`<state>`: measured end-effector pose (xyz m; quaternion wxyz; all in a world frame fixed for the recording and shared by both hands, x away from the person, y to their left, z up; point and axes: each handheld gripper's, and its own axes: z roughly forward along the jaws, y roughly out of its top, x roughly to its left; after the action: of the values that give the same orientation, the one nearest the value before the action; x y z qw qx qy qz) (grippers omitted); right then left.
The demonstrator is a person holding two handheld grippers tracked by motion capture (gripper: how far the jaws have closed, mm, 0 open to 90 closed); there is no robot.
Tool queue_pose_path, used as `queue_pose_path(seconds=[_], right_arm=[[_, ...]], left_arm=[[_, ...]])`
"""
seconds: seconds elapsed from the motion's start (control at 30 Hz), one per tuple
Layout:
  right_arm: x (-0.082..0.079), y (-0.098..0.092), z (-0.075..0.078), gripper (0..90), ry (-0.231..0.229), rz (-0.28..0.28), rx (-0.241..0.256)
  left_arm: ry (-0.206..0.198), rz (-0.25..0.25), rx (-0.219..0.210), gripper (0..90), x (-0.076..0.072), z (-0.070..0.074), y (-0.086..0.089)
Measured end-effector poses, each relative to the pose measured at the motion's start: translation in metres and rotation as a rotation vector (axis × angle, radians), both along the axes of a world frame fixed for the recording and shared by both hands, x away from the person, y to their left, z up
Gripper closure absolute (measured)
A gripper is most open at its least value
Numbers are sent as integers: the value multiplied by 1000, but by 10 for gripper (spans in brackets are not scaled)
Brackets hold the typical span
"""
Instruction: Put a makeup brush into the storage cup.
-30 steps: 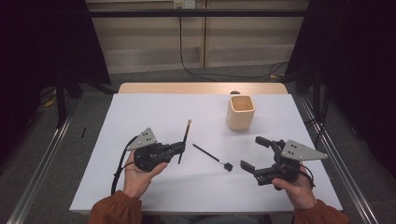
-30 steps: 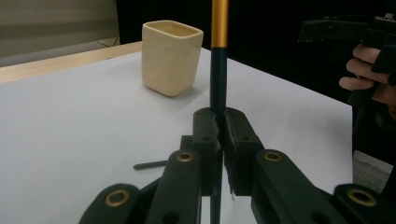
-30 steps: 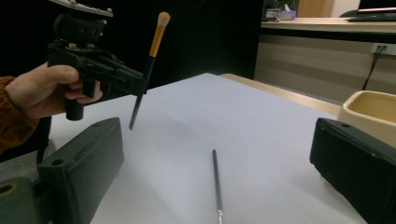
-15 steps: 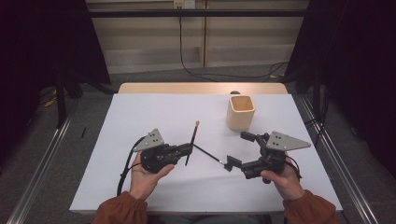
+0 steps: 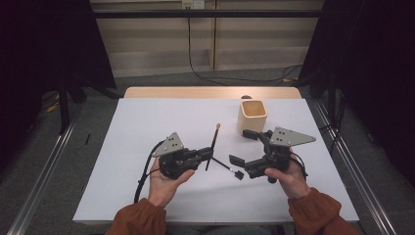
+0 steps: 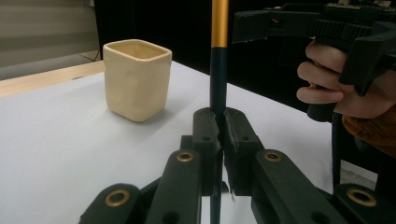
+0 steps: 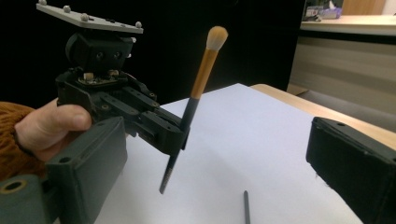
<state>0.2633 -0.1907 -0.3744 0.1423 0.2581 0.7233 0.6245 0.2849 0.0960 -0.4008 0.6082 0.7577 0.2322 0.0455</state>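
Two tongs work above the white tabletop [image 5: 147, 196]. Left tongs [image 5: 209, 153] pinch a makeup brush [image 5: 214, 142] by its dark handle, bristles up. Another black brush [image 5: 228, 168] lies between, beneath the spread right tongs [image 5: 243, 147]; a cream cup [image 5: 252, 116] stands beyond.

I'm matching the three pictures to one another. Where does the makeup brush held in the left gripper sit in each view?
High view: makeup brush at centre, tilted, bristles away from the person.
Left gripper view: upright at centre, clamped between the jaws of the left gripper.
Right gripper view: left of centre, bristle tip upper middle.
Shared landmark: the left gripper gripping its dark handle; the cream cup appears in the high and left gripper views.
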Motion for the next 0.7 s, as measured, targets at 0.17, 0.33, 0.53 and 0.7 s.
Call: queue_pose_path(seconds=[0.17, 0.33, 0.53, 0.7], right_arm=[[8, 5, 1, 64, 9, -6, -13], [15, 14, 2, 62, 14, 27, 3], [21, 28, 4, 148, 29, 58, -11], [28, 32, -1, 245, 67, 59, -21]], left_arm=[[-11, 2, -3, 843, 2, -1, -5], [-6, 0, -7, 843, 2, -4, -6], [-10, 5, -6, 843, 2, -5, -5], [-12, 0, 0, 843, 1, -5, -3]])
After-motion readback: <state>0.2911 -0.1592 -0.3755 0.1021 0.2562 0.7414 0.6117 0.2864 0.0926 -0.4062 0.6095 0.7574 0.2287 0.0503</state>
